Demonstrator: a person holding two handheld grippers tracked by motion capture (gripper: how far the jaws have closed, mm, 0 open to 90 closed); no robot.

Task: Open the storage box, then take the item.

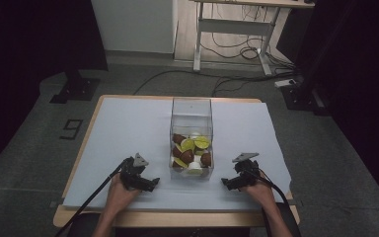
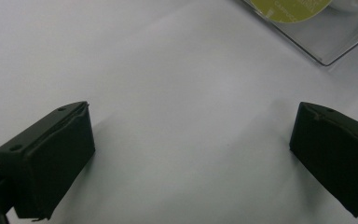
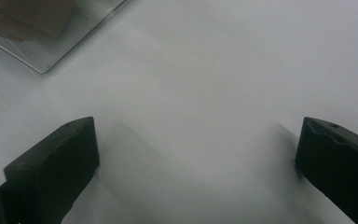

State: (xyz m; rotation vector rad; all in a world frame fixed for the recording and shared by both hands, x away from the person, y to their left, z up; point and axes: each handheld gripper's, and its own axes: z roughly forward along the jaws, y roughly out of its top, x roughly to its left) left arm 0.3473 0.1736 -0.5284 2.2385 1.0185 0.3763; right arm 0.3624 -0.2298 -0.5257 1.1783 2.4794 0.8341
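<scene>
Clear plastic, tall and thin-walled: the open-topped box [image 1: 191, 118] stands at the centre of the high view on the white sheet [image 1: 128, 128] that covers the wooden table [image 1: 98, 101]. Its lower half holds a loose heap of small capsules [image 1: 191, 150], some brown, some yellow-green, some white.

I hold the left gripper [image 1: 145, 183] at the lower left of the box and the right gripper [image 1: 229, 182] at its lower right. Both rest low on the sheet, near the box but apart from it. Each has its jaws spread wide with nothing between them.

In the left gripper view, a corner of the box [image 2: 326, 44] sits at the upper right of the frame, with a yellow-green capsule [image 2: 298, 9] showing through the wall. In the right gripper view, the box corner [image 3: 42, 56] sits at the upper left.

Hazards, as I judge them:
- The walls are transparent, so I may misread where they stand. A jaw driven in from the side could strike the wall and slide or tip the tall box.
- Reaching down from above, a spread jaw could catch the rim, since the opening looks narrow beside the jaw span.
- The capsules look rounded and smooth. A pinch off centre could squirt one out or disturb the heap.
- The trailing cables could drag across the sheet and ruck it under the box.
</scene>
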